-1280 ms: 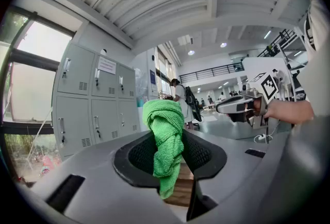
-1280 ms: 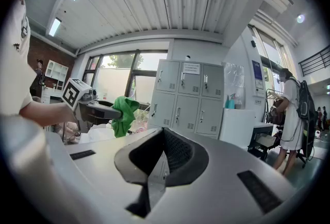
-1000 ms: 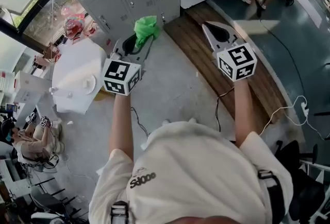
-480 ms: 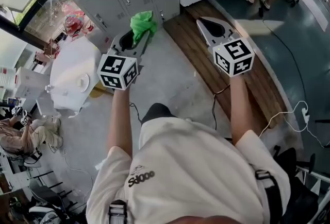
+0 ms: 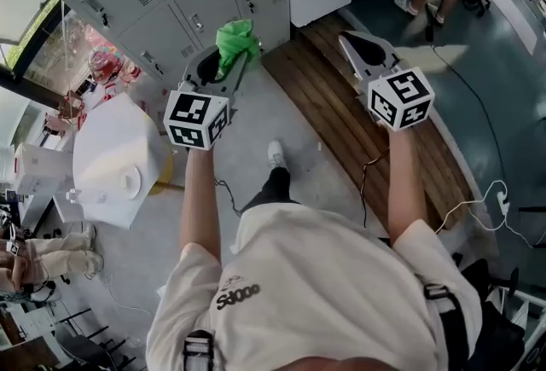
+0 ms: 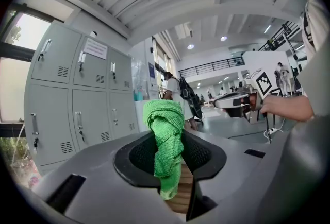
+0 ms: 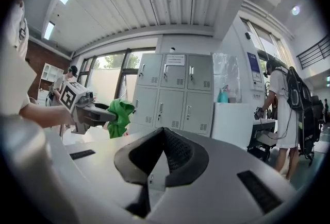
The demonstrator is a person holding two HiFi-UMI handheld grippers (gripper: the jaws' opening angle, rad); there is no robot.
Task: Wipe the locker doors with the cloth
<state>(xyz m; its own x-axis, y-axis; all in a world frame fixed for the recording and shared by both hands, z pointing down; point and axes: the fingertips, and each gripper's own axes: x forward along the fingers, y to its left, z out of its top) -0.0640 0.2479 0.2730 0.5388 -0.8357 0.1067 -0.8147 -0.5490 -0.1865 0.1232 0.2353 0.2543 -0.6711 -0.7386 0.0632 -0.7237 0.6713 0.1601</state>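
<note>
L gripper [image 6: 170, 162]: jaws clenched on the cloth [image 6: 166, 133], pinched mid-length btwn the pads
R gripper [image 7: 161, 160]: jaws pressed together, nothing btwn them; held up beside the L one, well apart from it
Cloth position: a bunched knot stands above the L tips, a short tail hangs below them; no contact w/ any door
Locker doors [image 6: 77, 109]: ahead & to the left of the L jaws, w/ a clear gap to the cloth
Step (judged): closing in on the lockers; wiping not yet begun
How to do it well: bring the knot to the door, not the hard tips; angle the jaws so the fat part of the cloth lands flat. Keep the grip firm, as a wad this size could drag out on a sideways pass. Work top to bottom per door, going round handles & vent slots rather than over them
R side: probably best kept clear of the L sweep
Cloth material: bright green, looped microfibre-type weave, soft, folds over itself, compresses easily
Door material: pale grey painted metal, flat & smooth, should let the cloth slide; each has a small upright handle, a lock and a block of louvre slots; one upper door carries a paper label
Pads: dark, dimpled texture, curved cup shape round the cloth
Risk: cloth snagging on handles or slot edges
</note>
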